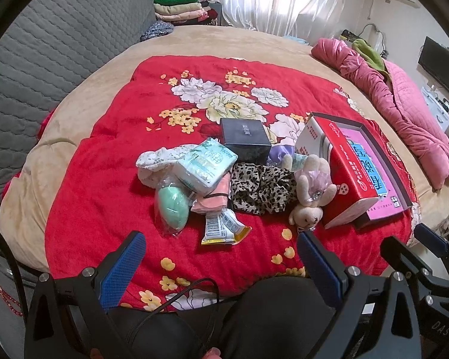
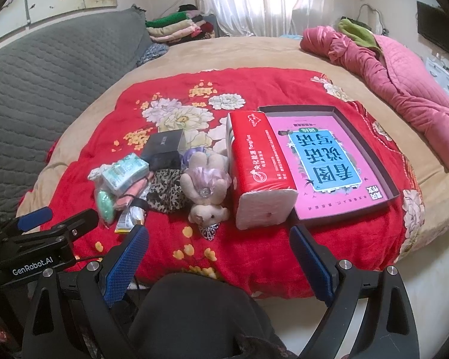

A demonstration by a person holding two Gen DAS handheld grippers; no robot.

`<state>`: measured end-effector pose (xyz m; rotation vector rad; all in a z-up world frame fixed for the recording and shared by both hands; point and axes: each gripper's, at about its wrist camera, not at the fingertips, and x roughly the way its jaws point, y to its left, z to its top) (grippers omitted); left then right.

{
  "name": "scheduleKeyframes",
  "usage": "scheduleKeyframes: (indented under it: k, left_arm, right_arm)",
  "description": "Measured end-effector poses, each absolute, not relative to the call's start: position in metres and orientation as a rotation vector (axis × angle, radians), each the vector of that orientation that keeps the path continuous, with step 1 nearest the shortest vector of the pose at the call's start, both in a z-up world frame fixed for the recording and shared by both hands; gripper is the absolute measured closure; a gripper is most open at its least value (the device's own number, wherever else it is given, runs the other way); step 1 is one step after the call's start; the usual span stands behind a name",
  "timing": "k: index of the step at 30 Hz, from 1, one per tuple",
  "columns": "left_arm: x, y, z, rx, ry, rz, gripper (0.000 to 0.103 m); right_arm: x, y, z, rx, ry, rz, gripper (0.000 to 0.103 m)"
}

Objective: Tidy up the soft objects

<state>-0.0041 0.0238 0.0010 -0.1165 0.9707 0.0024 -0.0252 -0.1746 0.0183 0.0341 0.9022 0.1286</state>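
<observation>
Left tongs (image 1: pixel 221 242) held wide apart above a red flowered blanket (image 1: pixel 104 155) on a bed, gripping nothing. Ahead, heaped together: green sponge (image 1: pixel 172 205) in clear wrap, tissue pack (image 1: pixel 205 164), leopard cloth (image 1: pixel 262 191), small teddy bear (image 1: pixel 309 191) lying head toward the camera, black box (image 1: pixel 245 140) behind. To the right, red tissue box (image 1: pixel 348 179) propped against a shallow tray (image 1: pixel 401 176) holding a pink book (image 1: pixel 374 164). Right tongs (image 1: pixel 416 242) at the right edge.
</observation>
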Motion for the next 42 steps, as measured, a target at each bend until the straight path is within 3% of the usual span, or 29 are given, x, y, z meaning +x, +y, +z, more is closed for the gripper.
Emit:
scheduleKeyframes:
  k: [23, 28, 36, 38, 42]
  left_arm:
    - [0.035, 0.097, -0.027, -0.221, 1.040, 0.053, 0.002]
    - [0.071, 0.077, -0.031, -0.101, 1.047, 0.008, 0.002]
    - [0.113, 0.034, -0.044, 0.097, 1.077, -0.064, 0.018]
    - [0.119, 0.031, -0.049, 0.118, 1.091, -0.073, 0.029]
    - [0.129, 0.033, -0.056, 0.101, 1.118, -0.087, 0.032]
  right_arm:
    - [0.027, -0.131, -0.013, -0.020, 0.951, 0.186, 0.008]
    - [0.043, -0.122, -0.024, -0.019, 0.979, 0.191, 0.008]
    - [0.052, -0.122, -0.033, -0.010, 1.002, 0.178, 0.008]
    - [0.058, -0.121, -0.038, -0.015, 1.014, 0.171, 0.008]
    - [0.070, -0.119, -0.045, -0.005, 1.021, 0.146, 0.009]
